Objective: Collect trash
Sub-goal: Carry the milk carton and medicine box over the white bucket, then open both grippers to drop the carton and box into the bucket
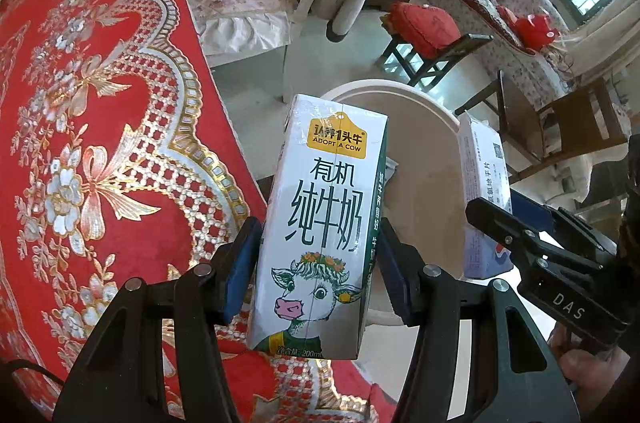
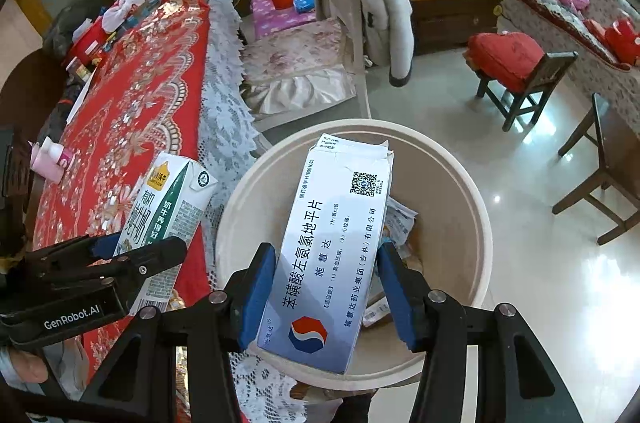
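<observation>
The left gripper (image 1: 316,275) clamps a milk carton (image 1: 320,223) at frame centre, the right gripper (image 2: 326,287) pinches a medicine box (image 2: 328,255), both above the beige bin (image 2: 472,191)

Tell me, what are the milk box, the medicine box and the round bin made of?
The milk carton looks like coated paperboard: glossy printed faces, sharp folded edges, a sealed top seam. The medicine box seems thin plain cardboard: its opened end flap is torn and bent. The bin is probably matte beige plastic, going by its smooth moulded rim, though I can't be sure.
</observation>
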Demonstrator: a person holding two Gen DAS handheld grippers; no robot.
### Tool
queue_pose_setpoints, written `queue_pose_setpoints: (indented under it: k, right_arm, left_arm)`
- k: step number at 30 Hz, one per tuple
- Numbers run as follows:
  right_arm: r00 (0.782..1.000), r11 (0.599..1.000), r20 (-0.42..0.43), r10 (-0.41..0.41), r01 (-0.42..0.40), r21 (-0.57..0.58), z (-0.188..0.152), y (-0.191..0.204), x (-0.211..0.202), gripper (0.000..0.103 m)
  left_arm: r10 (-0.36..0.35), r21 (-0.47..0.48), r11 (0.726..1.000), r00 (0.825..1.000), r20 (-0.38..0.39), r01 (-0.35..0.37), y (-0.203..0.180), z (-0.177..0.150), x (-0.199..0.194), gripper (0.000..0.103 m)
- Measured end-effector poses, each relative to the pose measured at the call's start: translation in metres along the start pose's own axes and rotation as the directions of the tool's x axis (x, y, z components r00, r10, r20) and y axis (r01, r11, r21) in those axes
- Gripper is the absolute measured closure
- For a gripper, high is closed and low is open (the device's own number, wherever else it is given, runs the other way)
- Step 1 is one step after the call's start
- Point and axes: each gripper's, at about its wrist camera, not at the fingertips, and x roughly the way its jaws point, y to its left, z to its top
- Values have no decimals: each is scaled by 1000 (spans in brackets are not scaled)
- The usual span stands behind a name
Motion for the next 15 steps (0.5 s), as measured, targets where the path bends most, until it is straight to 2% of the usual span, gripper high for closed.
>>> queue_pose_setpoints:
  k: [15]
  right_arm:
    - [999,1000,-38,-4,5,24,-1,-17,12,52]
  left_arm:
    - [6,-6,1000,1000,-19,-6,-10,2,15,47]
